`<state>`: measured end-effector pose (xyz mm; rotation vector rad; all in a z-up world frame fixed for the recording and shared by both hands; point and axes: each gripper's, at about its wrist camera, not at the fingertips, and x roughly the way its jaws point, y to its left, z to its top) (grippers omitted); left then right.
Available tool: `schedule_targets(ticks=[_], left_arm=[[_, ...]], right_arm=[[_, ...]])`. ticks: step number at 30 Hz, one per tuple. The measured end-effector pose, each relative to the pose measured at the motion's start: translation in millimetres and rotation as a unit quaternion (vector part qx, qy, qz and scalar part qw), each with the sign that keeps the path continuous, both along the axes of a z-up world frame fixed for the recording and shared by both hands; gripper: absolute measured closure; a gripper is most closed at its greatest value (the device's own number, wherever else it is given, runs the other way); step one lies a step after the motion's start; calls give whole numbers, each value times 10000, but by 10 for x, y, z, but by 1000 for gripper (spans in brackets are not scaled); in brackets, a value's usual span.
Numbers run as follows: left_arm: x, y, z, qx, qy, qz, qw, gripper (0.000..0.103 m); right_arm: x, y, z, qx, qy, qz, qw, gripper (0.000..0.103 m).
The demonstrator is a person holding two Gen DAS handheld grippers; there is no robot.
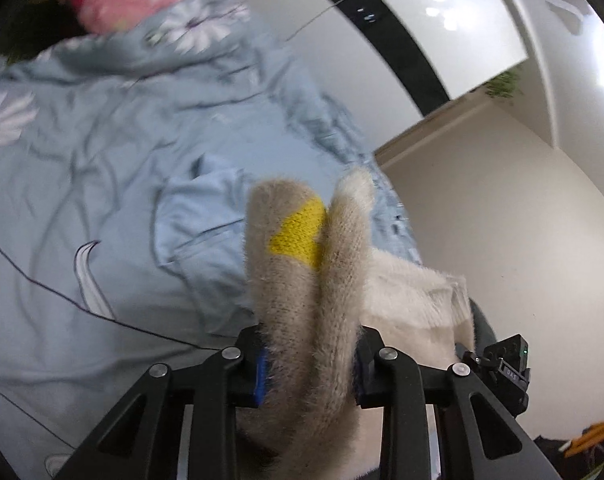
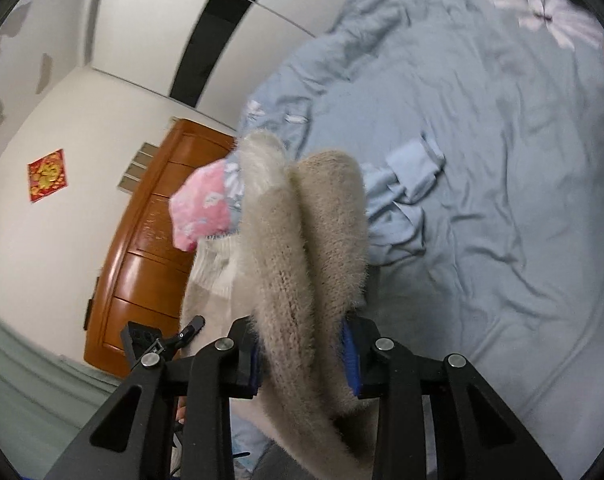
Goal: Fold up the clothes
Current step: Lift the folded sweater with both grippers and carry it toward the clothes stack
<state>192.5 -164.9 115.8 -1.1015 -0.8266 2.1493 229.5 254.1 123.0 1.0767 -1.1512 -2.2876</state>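
- Left gripper (image 1: 308,364) and right gripper (image 2: 304,360) each pinch a bunched fold of the fuzzy beige sweater (image 1: 302,272).
- Keeping both grips level should spread it flat over the bed (image 2: 482,220).

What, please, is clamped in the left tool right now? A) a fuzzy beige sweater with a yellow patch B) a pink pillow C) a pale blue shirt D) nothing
A: the left tool pinches a bunched fold of the sweater, whose yellow patch shows just above the fingers; the blue shirt lies on the bed.
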Motion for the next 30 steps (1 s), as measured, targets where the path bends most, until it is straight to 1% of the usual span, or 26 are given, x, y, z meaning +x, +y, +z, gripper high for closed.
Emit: schedule_targets(ticks=[2, 5, 6, 8, 11, 14, 15, 17, 20, 23, 26, 28, 30], left_arm=[[26, 123, 263, -10, 228, -122, 9997, 71], [-7, 373, 649, 167, 573, -332, 9977, 71], [-17, 450, 776, 241, 671, -405, 9966, 71], [19, 691, 1114, 228, 946, -658, 9931, 71], [-15, 1223, 1596, 261, 1276, -1105, 9853, 71], [-46, 1836, 1921, 311, 1406, -1550, 9774, 71], [-55, 2066, 1985, 310, 1416, -1696, 9748, 71], [-80, 2514, 2073, 303, 1403, -1961, 9700, 71], [-153, 3184, 2088, 364, 1238, -2304, 9645, 71], [-225, 3862, 2000, 552, 929, -2575, 9602, 72], [-249, 4366, 1913, 748, 661, -2731, 9568, 72], [-251, 4682, 1822, 918, 468, -2859, 9527, 72], [-188, 4886, 1734, 949, 415, -2966, 9494, 72]], right_arm=[[80, 49, 222, 75, 206, 27, 9998, 70], [204, 223, 638, 283, 522, 1, 9982, 70], [268, 328, 823, 356, 668, -54, 9971, 70], [381, 545, 1117, 433, 941, -166, 9945, 71], [594, 968, 1491, 558, 1223, -364, 9903, 71], [791, 1481, 1802, 859, 1252, -614, 9865, 71], [847, 1646, 1879, 960, 1223, -706, 9853, 71], [970, 2003, 2018, 1133, 1121, -919, 9829, 71], [1158, 2527, 2190, 1366, 923, -1244, 9784, 71], [1343, 3029, 2301, 1597, 716, -1554, 9722, 71], [1444, 3455, 2373, 1802, 532, -1795, 9656, 71], [1483, 3749, 2400, 1913, 381, -1970, 9608, 71], [1509, 4006, 2350, 1912, 291, -2145, 9574, 71]])
